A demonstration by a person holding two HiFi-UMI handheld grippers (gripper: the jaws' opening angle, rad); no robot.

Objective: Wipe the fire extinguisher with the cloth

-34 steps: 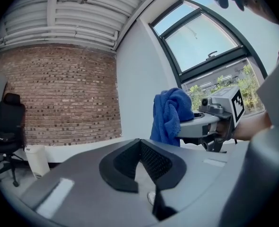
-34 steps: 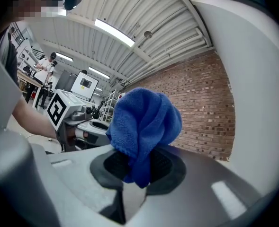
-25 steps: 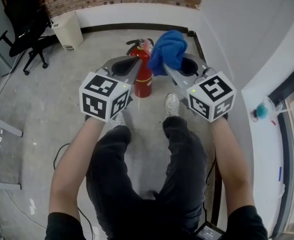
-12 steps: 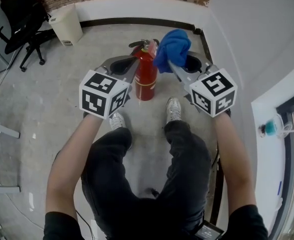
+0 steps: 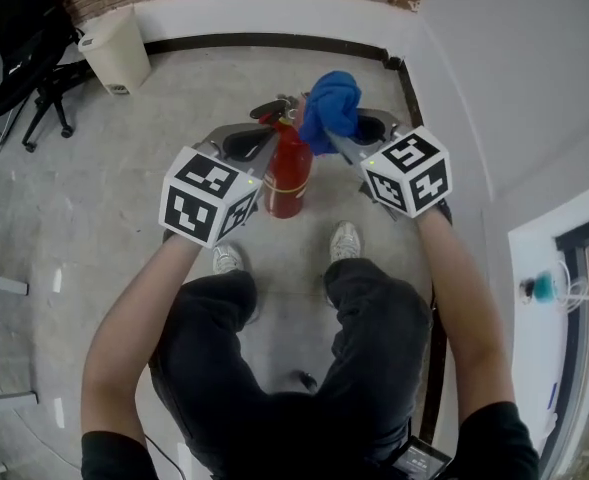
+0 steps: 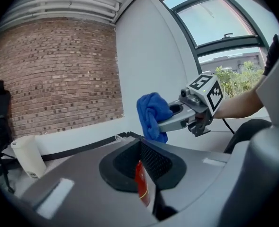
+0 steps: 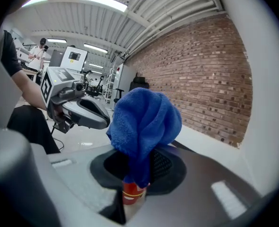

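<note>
Your right gripper point(image 5: 326, 133) clamps its fingers on the bunched cloth point(image 5: 332, 103), poised over the fire extinguisher point(image 5: 287, 173) for wiping; your left gripper's point(image 5: 266, 146) fingers are together, empty.

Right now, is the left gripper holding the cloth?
No, the blue cloth is clamped in the right gripper, while the left gripper has its jaws shut with nothing between them.

1. Head view: even, soft indoor light on the pale floor point(image 5: 124, 168); shadows are faint, edges bend slightly.
2. Left gripper view: daylight pours through the tall window point(image 6: 220, 18) (its sky almost washed out); corners go black, straight lines curve.
3. Right gripper view: ceiling strip lights point(image 7: 103, 0) glare white; the near foreground is soft.
</note>
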